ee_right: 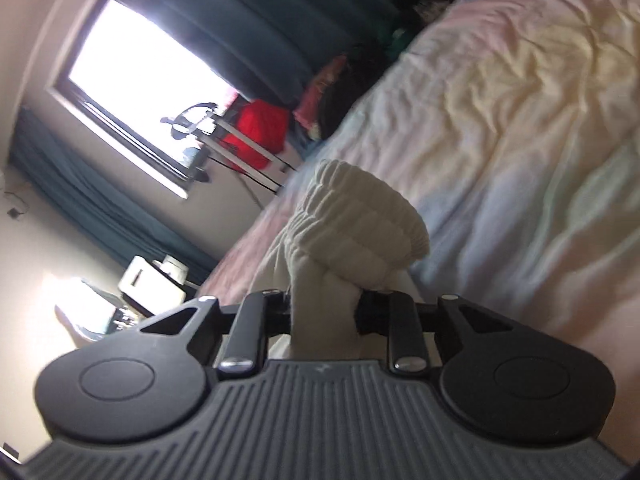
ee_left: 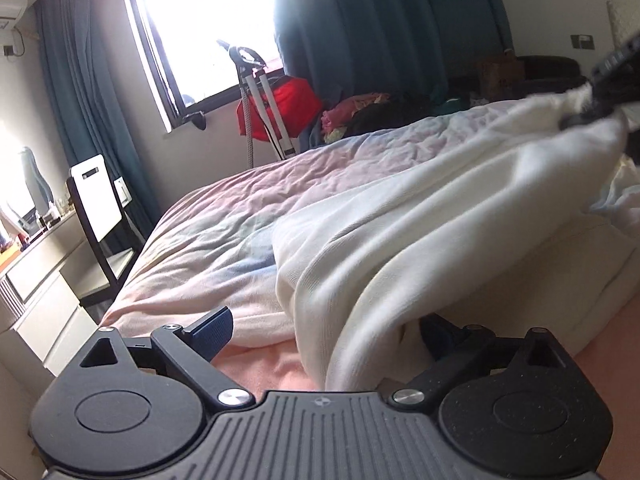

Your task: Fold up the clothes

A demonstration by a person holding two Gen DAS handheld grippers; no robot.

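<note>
- My left gripper [ee_left: 320,332] sits low over the bed [ee_left: 224,216], its jaws spread wide apart.
- The white garment [ee_left: 400,232] drapes down between those spread fingers; the left finger [ee_left: 212,330] stands clear of the cloth, while the right finger is largely hidden under a fold. Nothing is pinched on this side.
- My right gripper [ee_right: 324,312] is closed tight on the garment's ribbed cuff [ee_right: 360,216], which bunches up just ahead of the fingers.
- In the left view, my right gripper [ee_left: 612,80] appears at the upper right edge, lifting one end of the garment off the bed so the cloth runs as a slanting sheet down toward my left gripper.
- The garment's lower part rests on the wrinkled pastel bedcover; a pink cloth [ee_left: 272,368] lies beneath it near my left gripper.
- The right view is tilted and blurred.
- Beyond the bed: a window [ee_left: 208,32], teal curtains [ee_left: 380,20], a red bag [ee_left: 288,106], a chair [ee_left: 100,200] beside a desk.
</note>
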